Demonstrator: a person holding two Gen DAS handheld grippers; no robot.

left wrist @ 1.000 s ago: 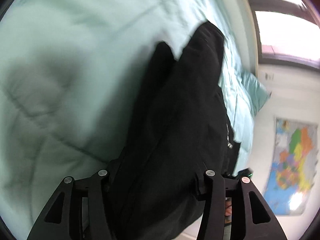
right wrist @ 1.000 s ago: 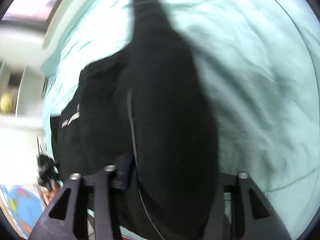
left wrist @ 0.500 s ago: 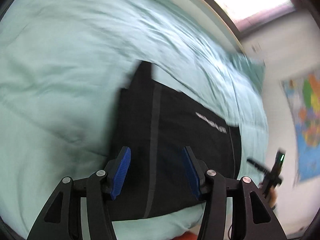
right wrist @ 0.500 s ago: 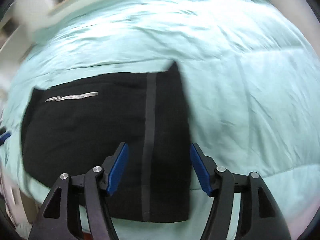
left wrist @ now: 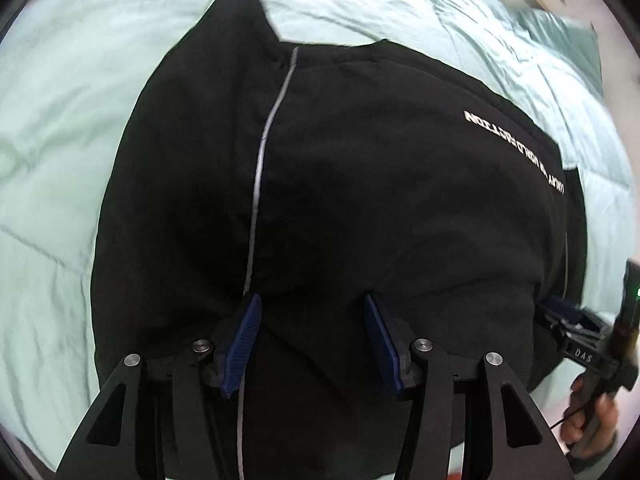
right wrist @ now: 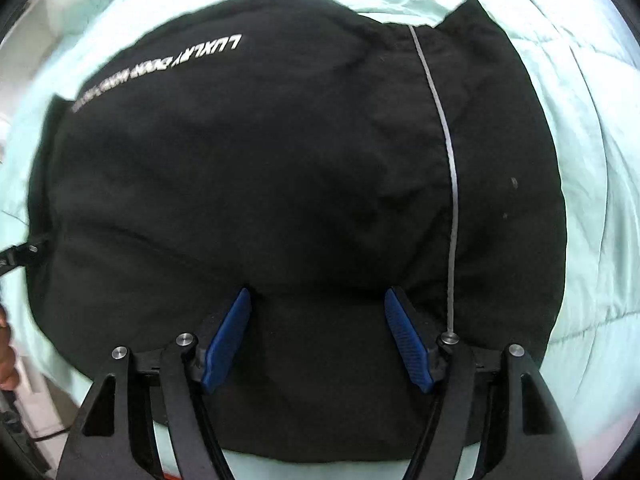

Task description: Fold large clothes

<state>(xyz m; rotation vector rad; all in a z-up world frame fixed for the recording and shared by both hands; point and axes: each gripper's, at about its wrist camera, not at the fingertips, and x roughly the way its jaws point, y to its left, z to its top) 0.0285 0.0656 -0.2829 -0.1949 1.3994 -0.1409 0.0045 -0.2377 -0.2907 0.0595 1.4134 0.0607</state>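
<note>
A black garment (left wrist: pixel 360 200), folded into a broad block, lies on a pale green quilted bed (left wrist: pixel 52 160), near its front edge. The left gripper (left wrist: pixel 312 340) and right gripper (right wrist: pixel 316 336) both hover low over its near part, blue-padded fingers (left wrist: pixel 244 344) spread wide, holding nothing. A thin grey stripe (right wrist: pixel 450 184) runs front to back. The right view reads white lettering (right wrist: pixel 160 68) clearly; the left view shows the right gripper at the far right.

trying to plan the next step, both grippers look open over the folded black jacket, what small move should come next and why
Probably bring both grippers down to press the black jacket flat. The left gripper and right gripper are open and hold nothing, and the jacket looks puffy and creased on the mint comforter, so the fold may spring open.
</note>
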